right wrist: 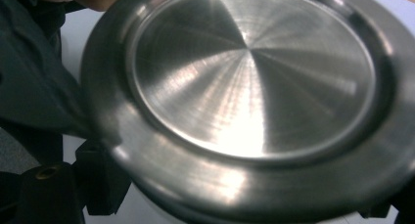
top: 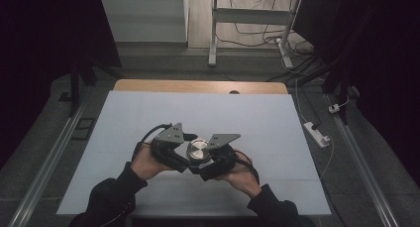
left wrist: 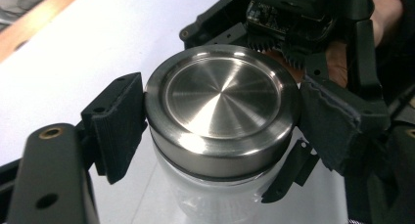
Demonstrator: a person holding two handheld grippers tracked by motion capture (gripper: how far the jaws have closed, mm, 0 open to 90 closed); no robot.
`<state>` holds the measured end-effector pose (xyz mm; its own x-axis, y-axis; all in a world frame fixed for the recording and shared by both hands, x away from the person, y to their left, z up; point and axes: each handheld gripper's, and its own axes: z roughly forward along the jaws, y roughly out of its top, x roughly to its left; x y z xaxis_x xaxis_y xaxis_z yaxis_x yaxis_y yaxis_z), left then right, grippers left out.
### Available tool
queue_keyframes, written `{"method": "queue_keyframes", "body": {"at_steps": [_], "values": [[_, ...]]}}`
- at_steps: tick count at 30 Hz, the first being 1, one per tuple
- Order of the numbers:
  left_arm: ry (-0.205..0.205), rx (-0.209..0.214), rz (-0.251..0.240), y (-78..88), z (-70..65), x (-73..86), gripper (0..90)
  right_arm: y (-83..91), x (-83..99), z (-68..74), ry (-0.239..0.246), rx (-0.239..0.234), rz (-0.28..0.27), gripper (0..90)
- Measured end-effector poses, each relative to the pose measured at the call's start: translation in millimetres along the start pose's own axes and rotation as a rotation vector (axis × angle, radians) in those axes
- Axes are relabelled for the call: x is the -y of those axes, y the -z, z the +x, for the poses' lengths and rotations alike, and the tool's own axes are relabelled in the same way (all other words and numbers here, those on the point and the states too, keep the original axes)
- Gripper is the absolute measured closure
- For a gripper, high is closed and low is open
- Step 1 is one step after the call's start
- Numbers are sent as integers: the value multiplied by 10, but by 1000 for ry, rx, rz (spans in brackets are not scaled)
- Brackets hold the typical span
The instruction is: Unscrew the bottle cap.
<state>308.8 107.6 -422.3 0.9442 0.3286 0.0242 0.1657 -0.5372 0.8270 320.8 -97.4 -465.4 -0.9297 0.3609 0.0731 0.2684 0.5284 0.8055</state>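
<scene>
Dim room, dark at both sides. Bench [top: 148,113] under a pale sheet, bare wood strip along its far edge. Grey carpeted floor [top: 163,63] around the bench. Beyond the bench, white metal table legs [top: 214,33] over tangled black cables [top: 252,38]. Right of the bench, a white power strip [top: 317,134] on the floor. Left of the bench, a metal rail [top: 49,162].

The jar [top: 198,151] stands on the surface [top: 257,123], toward its near edge and about midway across. My left tool [top: 184,162] sits at the jar's nine o'clock, my right tool [top: 204,168] at its four o'clock. The lid [left wrist: 222,104] sits on the jar, with my left tool's pads [left wrist: 120,121] at its three and nine o'clock.
</scene>
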Motion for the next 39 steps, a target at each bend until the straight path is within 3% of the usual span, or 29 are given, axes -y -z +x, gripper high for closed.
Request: {"method": "queue_keyframes", "body": {"at_steps": [6,10,15,18,22,23,28,30,32,39], "values": [[-1,-40,-16,25,-63,-53,214,49,-28,1,-4,-1,-28,152],[49,-51,-11,18,-64,-75,214,64,-32,-4,-2,12,-30,152],[57,-107,23,-11,-105,-99,234,52,-12,-42,-25,70,-13,152],[74,-65,-4,48,-75,-99,245,70,1,-90,-44,90,-16,152],[66,0,-28,127,-61,-110,258,127,-3,-145,-65,101,-36,153],[60,4,-32,145,-62,-115,258,137,-6,-149,-64,103,-38,152],[56,-56,-69,243,-17,-108,214,153,-19,-131,-62,89,-51,152],[51,-36,-76,242,15,-86,190,134,-23,-102,-56,74,-49,153],[47,-29,-75,230,26,-74,174,119,-25,-82,-54,64,-48,153],[3,76,-17,57,9,-45,144,-23,-34,103,-5,1,-13,152]]}}
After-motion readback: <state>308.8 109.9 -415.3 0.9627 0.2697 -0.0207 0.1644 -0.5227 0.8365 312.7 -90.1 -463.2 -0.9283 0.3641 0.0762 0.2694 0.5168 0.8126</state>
